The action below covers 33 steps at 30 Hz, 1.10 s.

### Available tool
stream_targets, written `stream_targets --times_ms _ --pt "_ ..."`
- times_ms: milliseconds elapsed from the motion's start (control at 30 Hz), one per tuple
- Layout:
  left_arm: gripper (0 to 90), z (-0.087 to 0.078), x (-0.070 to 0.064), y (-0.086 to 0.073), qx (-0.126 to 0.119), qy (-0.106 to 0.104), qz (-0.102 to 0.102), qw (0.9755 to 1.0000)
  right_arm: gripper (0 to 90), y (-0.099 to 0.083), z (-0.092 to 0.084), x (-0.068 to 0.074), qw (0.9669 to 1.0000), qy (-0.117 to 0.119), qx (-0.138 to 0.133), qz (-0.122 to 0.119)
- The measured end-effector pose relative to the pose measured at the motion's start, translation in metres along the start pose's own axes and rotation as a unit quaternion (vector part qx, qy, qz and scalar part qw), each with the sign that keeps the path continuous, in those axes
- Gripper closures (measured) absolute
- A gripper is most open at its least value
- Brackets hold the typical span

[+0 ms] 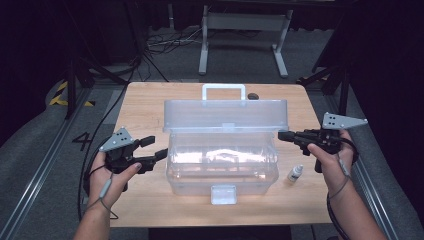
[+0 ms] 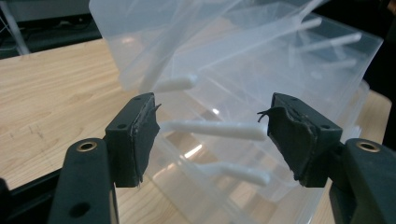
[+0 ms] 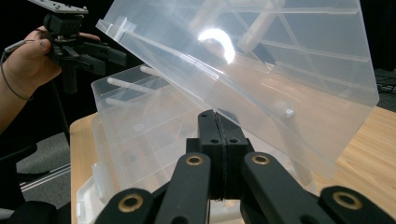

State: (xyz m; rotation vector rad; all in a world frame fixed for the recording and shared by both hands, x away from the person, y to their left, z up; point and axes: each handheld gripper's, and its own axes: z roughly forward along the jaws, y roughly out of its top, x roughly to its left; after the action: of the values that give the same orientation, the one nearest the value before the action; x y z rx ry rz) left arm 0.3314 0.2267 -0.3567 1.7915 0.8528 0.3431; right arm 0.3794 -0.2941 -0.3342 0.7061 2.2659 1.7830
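Open box mid-bench; small bottle just right of it; left claw left, right claw right.

Looks like a lab or recording studio setup: black curtains all around, grey carpet floor, loose cables, a metal stand past the far edge of the wooden table.

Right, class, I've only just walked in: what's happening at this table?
A person holds a black two-jaw gripper in each hand at a wooden table, either side of a clear plastic storage box whose hinged lid stands open. The left gripper has open jaws pointing at the box's left end, holding nothing. The right gripper, jaws shut, has its tip at the lid's right edge. A small white dropper bottle stands right of the box.
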Motion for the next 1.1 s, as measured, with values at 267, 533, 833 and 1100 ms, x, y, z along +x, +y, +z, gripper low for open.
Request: stream_targets --times_ms 267,533,833,1100 --pt "33.1 0.003 -0.004 0.01 -0.039 0.0 -0.001 0.9992 90.0 0.001 0.003 -0.002 1.0 0.003 -0.001 0.002" --pt "32.4 0.009 -0.008 0.02 -0.056 0.011 0.016 0.9982 90.0 0.002 0.003 -0.003 0.9999 0.007 0.0 0.009" --pt "35.3 0.021 -0.009 0.03 -0.053 0.042 0.045 0.9967 90.0 0.002 0.003 -0.005 0.9998 0.014 -0.005 0.015" --pt "38.3 0.027 -0.016 0.037 -0.065 0.055 0.051 0.995 90.0 0.001 0.003 -0.005 0.9997 0.018 -0.005 0.018"
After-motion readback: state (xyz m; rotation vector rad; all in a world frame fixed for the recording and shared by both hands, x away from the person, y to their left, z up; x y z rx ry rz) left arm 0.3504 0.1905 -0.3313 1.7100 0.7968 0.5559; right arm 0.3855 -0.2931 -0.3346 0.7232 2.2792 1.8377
